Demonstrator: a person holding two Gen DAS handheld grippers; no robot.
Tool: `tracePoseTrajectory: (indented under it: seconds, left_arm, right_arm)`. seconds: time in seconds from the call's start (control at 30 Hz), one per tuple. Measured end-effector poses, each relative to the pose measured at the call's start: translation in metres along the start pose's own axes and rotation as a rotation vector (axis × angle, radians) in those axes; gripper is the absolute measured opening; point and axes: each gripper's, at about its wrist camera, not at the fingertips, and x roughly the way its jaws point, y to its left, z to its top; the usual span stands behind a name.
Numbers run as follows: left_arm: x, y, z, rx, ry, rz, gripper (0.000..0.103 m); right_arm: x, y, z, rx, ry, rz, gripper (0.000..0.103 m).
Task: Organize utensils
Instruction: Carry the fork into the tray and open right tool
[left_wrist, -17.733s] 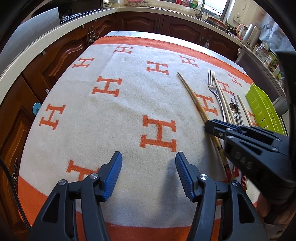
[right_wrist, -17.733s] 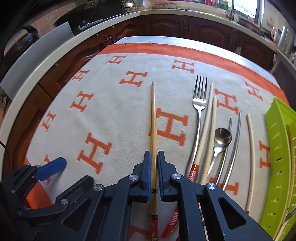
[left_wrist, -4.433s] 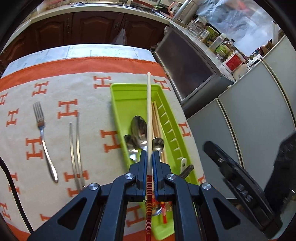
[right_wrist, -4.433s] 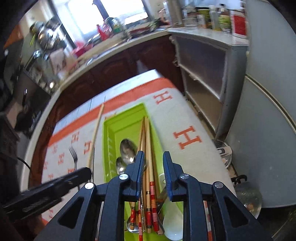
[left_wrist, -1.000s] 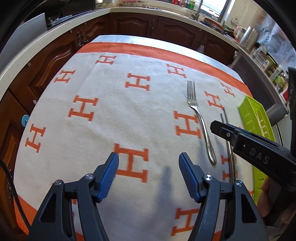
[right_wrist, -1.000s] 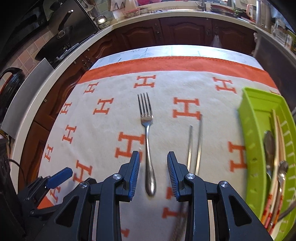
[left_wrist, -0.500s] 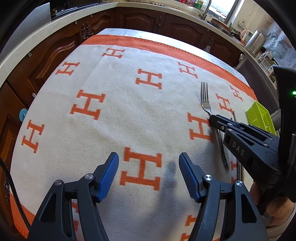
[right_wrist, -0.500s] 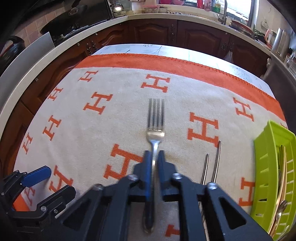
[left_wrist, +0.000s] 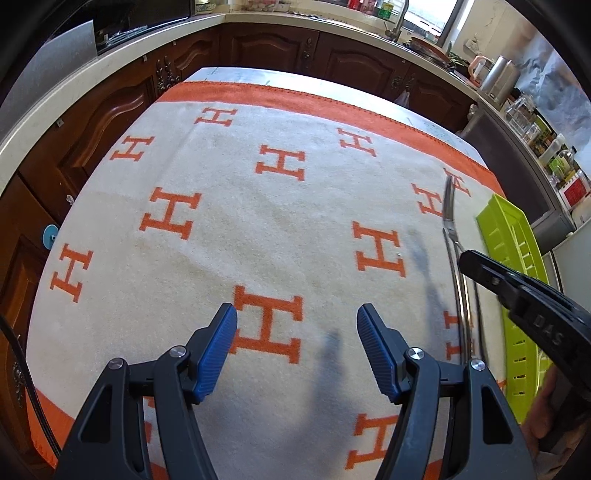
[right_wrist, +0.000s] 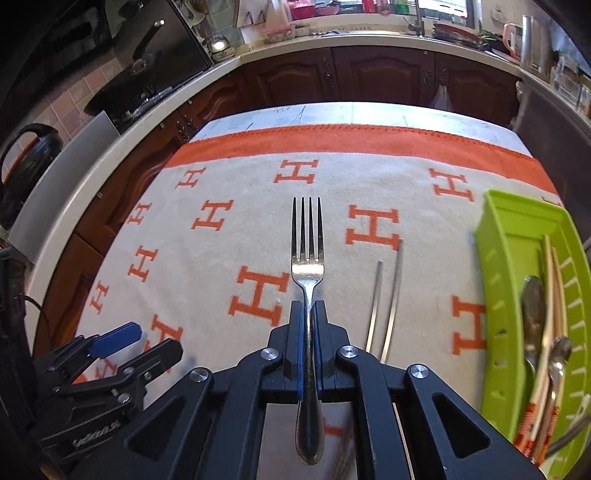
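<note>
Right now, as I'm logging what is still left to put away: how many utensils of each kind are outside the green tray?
fork: 1, clamped in the right gripper
metal chopsticks: 2, lying on the cloth
Total: 3

Bright daylight is admitted through the window above the far counter (left_wrist: 424, 14), and soft shadows are cast on the cream, orange-patterned cloth (left_wrist: 258, 221). Strong fisheye bending and dark vignetting are seen at the edges; the lime-green plastic tray (right_wrist: 495, 280) is slightly blurred.
</note>
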Motion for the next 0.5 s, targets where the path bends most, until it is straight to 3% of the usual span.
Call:
tracePoseTrajectory:
  seconds: [0.2, 0.3, 0.5]
  left_arm:
    - [-0.015, -0.020, -0.009, 0.045, -0.011, -0.001, 0.066]
    - [-0.018, -0.034, -0.013, 0.070, -0.002, -0.007, 0.066]
    - [-0.021, -0.062, -0.021, 0.122, 0.012, -0.012, 0.066]
  right_arm:
    - [-0.066, -0.030, -0.018, 0.061, -0.070, -0.019, 0.004]
    - [-0.095, -0.059, -0.029, 0.108, -0.103, -0.071, 0.004]
    - [-0.120, -0.116, -0.043, 0.202, -0.110, -0.153, 0.004]
